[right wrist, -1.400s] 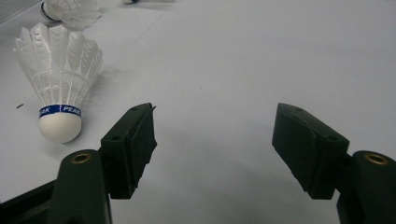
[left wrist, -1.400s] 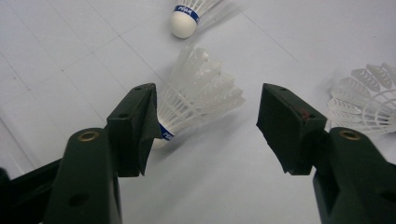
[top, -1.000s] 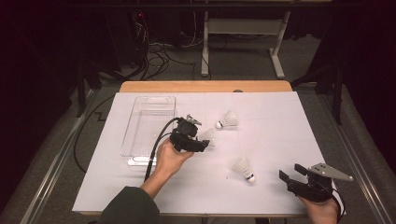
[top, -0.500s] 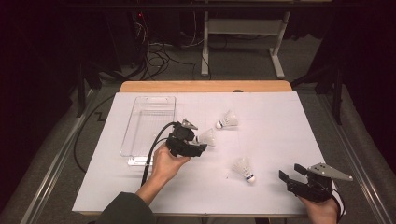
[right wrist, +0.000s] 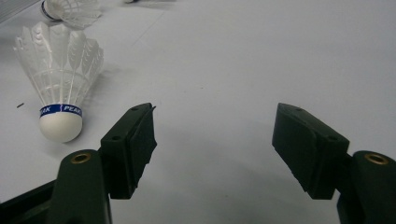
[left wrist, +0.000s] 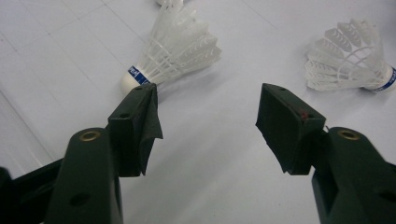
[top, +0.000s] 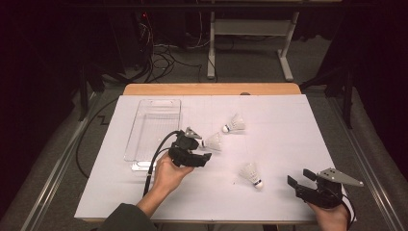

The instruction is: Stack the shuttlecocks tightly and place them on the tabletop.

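Shuttlecocks lie loose on the white table sheet (top: 288, 125): we count three, the middle one (top: 213, 142) near centre, another (top: 234, 124) at its 2 o'clock, a third (top: 252, 174) at its 5 o'clock. Our left gripper (top: 202, 158), jaws wide, sits just beside the middle one, probably lining up a grasp. The one clear plastic tray (top: 153, 127) waits at its 9 o'clock, while our right gripper (top: 299, 181) rests wide and empty.

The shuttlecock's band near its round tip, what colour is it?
Blue, with white lettering. It shows best in the right gripper view, on the shuttlecock lying left of the jaws.
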Available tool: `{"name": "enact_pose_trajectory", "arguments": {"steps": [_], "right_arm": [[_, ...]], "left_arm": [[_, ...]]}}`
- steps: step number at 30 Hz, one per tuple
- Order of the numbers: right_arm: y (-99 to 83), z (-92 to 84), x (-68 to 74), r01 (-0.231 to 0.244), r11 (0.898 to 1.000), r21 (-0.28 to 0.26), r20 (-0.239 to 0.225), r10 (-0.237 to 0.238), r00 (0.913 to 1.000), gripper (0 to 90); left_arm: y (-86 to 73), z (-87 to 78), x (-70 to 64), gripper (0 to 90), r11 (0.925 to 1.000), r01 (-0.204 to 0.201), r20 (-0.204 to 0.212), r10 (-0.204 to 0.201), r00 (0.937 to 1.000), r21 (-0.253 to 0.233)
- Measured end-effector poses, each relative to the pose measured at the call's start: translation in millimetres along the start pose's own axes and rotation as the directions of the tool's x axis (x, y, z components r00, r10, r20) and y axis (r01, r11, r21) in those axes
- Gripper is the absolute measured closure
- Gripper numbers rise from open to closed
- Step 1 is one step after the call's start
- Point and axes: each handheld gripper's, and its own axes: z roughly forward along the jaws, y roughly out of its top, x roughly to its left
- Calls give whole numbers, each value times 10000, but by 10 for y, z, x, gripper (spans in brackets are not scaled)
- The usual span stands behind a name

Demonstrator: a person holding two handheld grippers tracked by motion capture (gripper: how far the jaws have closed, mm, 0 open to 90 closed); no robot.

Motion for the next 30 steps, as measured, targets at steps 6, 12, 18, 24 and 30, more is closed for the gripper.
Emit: {"name": "enact_pose_trajectory", "arguments": {"steps": [6, 12, 18, 24, 30], "right_arm": [[0, -1, 1, -4, 10000, -7, -3, 4, 10000, 306], [0, 2, 2, 13, 10000, 9, -11, -13, 10000, 306], [-1, 1, 1, 11, 10000, 10, -5, -11, 10000, 306], [0, 3, 3, 18, 10000, 12, 3, -18, 10000, 306], [0, 3, 4, 19, 10000, 16, 5, -19, 10000, 306]], "left_arm": [[-54, -9, -22, 391, 10000, -23, 61, 23, 10000, 18], [-102, -29, -29, 391, 10000, -9, 111, 9, 9999, -24], [-148, -63, -35, 391, 9999, 25, 199, -22, 9998, -138], [-214, -100, -42, 393, 9998, 58, 193, -54, 9998, -188], [-301, -153, -41, 397, 9994, 64, 155, -59, 9999, -333]]}}
